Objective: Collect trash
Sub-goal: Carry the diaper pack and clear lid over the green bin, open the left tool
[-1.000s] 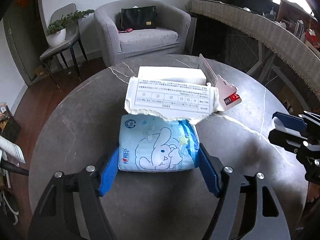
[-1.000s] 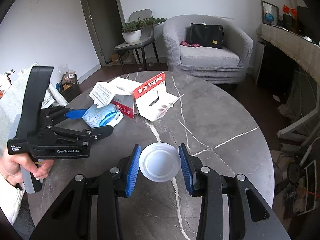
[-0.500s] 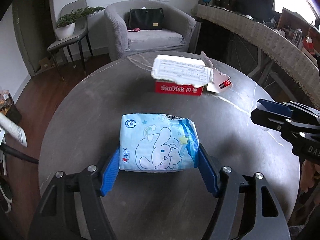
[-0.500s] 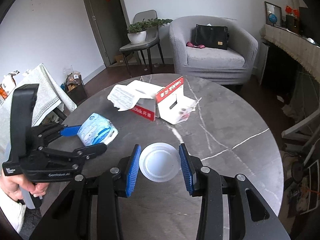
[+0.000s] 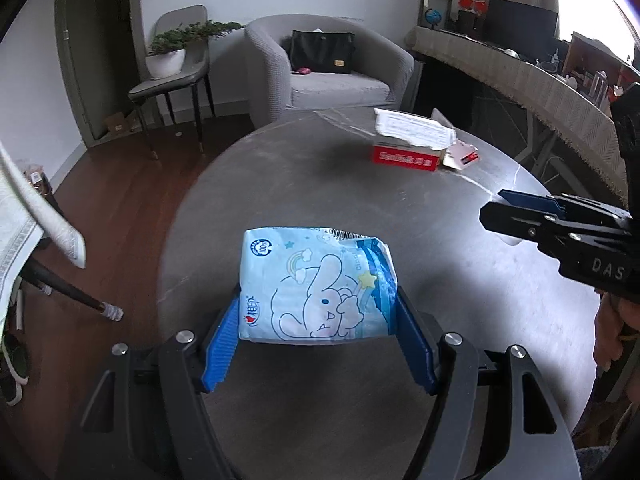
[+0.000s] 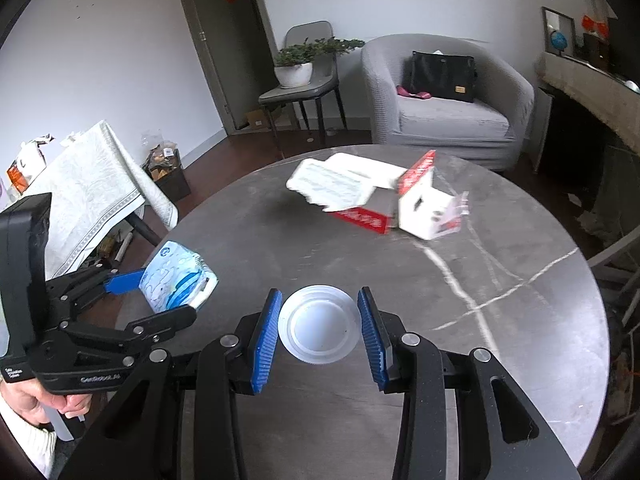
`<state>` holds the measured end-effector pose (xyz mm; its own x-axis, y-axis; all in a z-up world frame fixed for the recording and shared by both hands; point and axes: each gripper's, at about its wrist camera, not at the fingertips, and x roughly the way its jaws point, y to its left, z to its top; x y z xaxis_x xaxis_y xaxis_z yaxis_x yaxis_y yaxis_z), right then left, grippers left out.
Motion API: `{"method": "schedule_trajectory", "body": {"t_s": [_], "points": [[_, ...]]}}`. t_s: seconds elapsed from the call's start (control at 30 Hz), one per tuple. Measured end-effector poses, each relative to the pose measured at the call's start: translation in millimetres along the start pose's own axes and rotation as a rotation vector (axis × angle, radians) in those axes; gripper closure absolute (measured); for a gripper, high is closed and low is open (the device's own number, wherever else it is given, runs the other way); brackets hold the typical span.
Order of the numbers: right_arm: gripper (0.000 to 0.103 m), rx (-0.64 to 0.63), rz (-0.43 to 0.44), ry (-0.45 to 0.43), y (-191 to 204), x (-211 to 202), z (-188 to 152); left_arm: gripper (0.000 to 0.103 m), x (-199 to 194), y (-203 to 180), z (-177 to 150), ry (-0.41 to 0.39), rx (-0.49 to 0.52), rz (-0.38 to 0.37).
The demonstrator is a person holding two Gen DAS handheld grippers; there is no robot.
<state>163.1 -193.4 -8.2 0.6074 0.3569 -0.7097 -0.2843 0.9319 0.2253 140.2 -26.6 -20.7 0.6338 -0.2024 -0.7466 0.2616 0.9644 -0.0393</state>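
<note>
A blue tissue pack (image 5: pixel 318 286) printed with a cartoon rabbit is clamped between the blue pads of the left tongs (image 5: pixel 318 320) and is carried above the near left part of the round grey marble desk (image 5: pixel 320 184). A white round plastic lid (image 6: pixel 319 323) is clenched between the pads of the right tongs (image 6: pixel 319 334), also above the desk, on its near side. In the right wrist view the left tongs are seen at the left with the pack in them, gripped by a hand (image 6: pixel 36 396) in a white sleeve.

The step in hand appears to be the carrying away of two picked-up pieces of trash. No bin is visible in either view, so where they go cannot be told. Both grips need to be kept firm until a receptacle is reached, and each piece then needs to be released over it.

On the far right of the desk a torn red-and-white SanDisk carton (image 6: pixel 362 194) is left lying open, apparently to be collected next.
</note>
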Motion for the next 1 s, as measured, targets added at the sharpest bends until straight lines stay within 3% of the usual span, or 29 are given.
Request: {"method": "schedule_trajectory", "body": {"t_s": [0.53, 1.0], "points": [[0.063, -0.103, 0.046, 0.025, 93, 32, 5, 0.03, -47, 87, -34, -0.054, -0.093, 0.078], [0.063, -0.194, 0.112, 0.017, 174, 60, 16, 0.03, -51, 160, -75, -0.016, -0.16, 0.167]]}}
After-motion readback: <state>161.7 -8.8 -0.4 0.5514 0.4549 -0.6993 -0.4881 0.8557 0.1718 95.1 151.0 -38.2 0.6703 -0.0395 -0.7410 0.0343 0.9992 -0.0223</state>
